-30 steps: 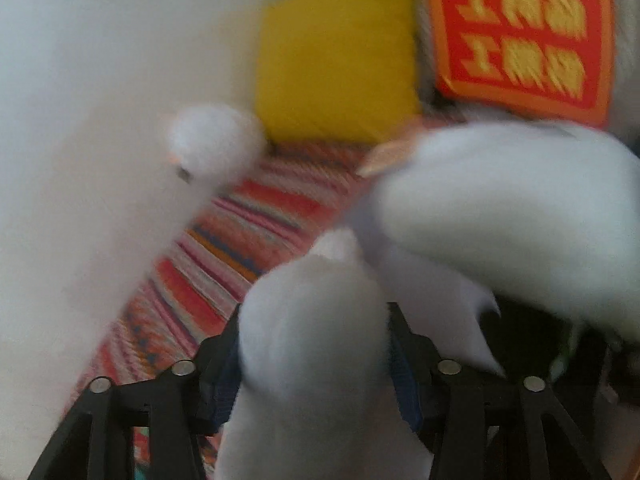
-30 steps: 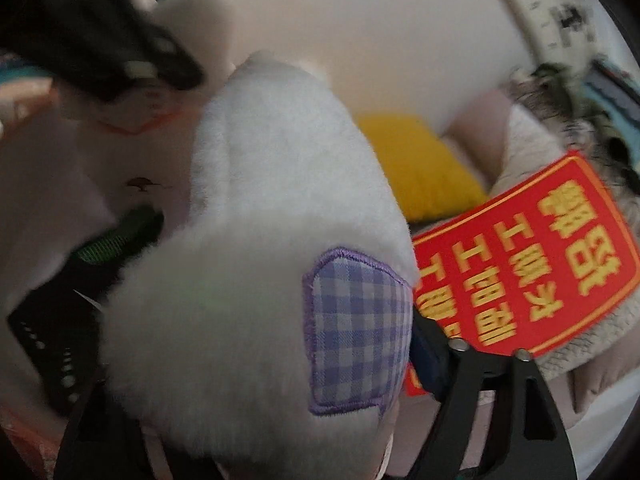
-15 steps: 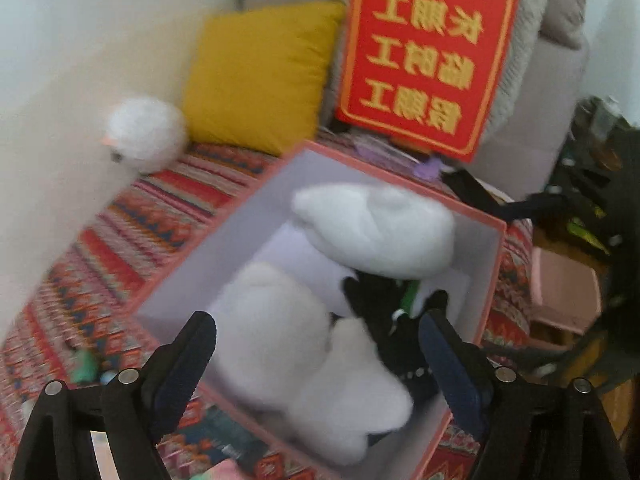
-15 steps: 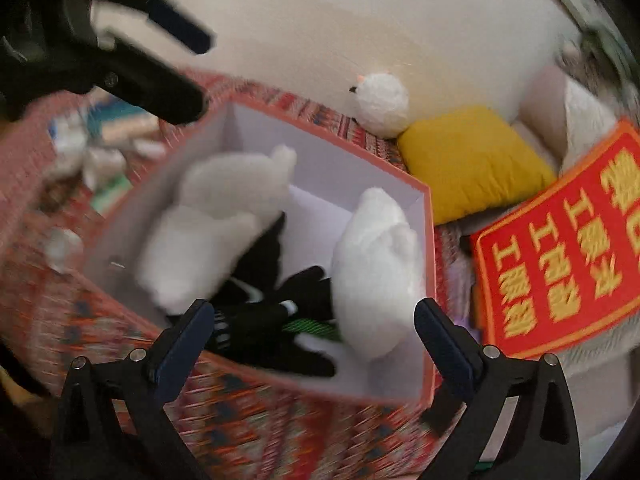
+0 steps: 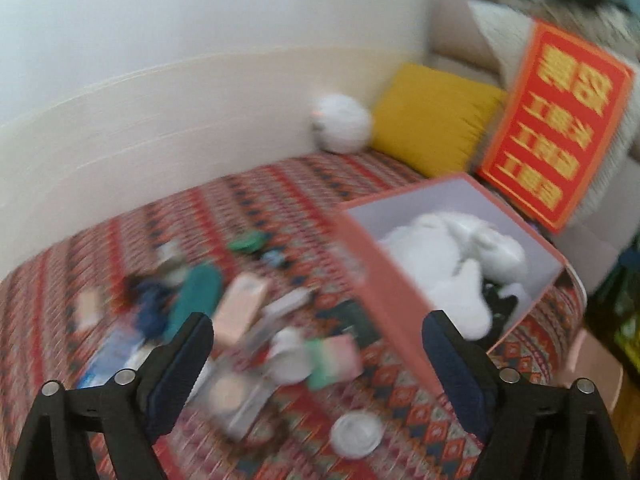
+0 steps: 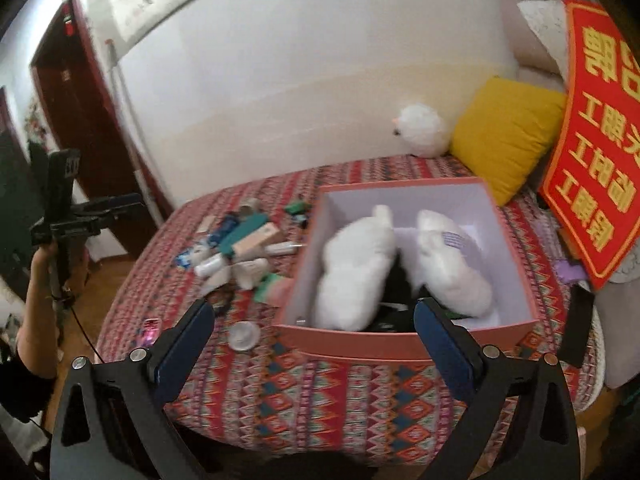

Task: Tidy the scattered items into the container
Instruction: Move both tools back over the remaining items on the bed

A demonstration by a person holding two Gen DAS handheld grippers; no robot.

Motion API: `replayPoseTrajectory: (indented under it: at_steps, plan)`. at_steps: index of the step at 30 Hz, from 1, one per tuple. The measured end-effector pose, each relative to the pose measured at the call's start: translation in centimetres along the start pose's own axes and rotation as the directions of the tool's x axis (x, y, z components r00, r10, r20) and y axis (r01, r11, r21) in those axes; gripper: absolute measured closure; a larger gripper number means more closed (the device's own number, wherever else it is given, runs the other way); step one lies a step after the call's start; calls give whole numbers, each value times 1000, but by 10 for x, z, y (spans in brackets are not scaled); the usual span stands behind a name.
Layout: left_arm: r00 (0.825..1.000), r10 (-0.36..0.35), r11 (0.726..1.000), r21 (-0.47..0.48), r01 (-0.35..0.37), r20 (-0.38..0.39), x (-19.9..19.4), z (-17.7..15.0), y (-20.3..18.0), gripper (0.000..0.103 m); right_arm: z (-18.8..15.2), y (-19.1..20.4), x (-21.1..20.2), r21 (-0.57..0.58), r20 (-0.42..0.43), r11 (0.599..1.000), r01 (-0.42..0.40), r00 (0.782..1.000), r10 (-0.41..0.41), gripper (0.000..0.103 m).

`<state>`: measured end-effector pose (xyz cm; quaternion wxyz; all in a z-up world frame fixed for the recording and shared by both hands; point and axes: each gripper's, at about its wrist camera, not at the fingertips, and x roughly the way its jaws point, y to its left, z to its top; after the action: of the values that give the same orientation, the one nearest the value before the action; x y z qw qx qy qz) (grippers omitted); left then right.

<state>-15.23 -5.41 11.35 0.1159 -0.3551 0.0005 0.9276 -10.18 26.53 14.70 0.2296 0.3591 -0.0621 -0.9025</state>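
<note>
1. Right gripper [image 6: 314, 334]: black frame, blue padded fingers [image 6: 182, 344] spread wide, nothing between them. It hangs above the near edge of the bed.
2. Left gripper [image 5: 316, 354]: same build, fingers parted and empty, over the scattered items; this view is motion-blurred.
3. Bedspread [image 6: 320, 400]: woven fabric, red with diamond and stripe bands.
4. Round white lid [image 6: 244, 335]: flat, on the bedspread just left of the box's near corner.
5. Box [image 6: 400, 346]: square cardboard, salmon-pink outside, pale lilac inside, open top, on the right half of the bed.
6. Inside the box: two fluffy white plush toys [image 6: 356, 272] side by side, the right one bearing a lilac checked patch, with a dark item between and under them.
7. Scattered items [image 6: 240, 248]: bottles, tubes, a teal oblong piece, small cartons, heaped left of the box, outside it.
8. Far edge: a round white plush [image 6: 422, 130] against the wall, a yellow cushion [image 6: 504, 132] beside it, a red sign [image 6: 596, 140] with yellow characters leaning at right.
</note>
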Motion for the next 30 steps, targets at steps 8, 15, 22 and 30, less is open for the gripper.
replayPoseTrajectory:
  at_steps: [8,15,22,30]
  plan:
    - [991,121,973,-204,-107,56,-93,-118,89,1,-40,107,48,-54,-51,992,-113,993,110,1]
    - [990,142,939,-316,-135,0,-99,-223,115,1,-103,159,143,-9,-252,993,-120,961,114,1]
    - [987,133,940,-303,-155,-92,-52,-258,101,1,-143,188,208,-140,-304,988,-66,952,21,1]
    - [995,7,960,-278,-35,-104,18,-225,89,1,-141,165,246,-123,-316,991,53,944,-90,1]
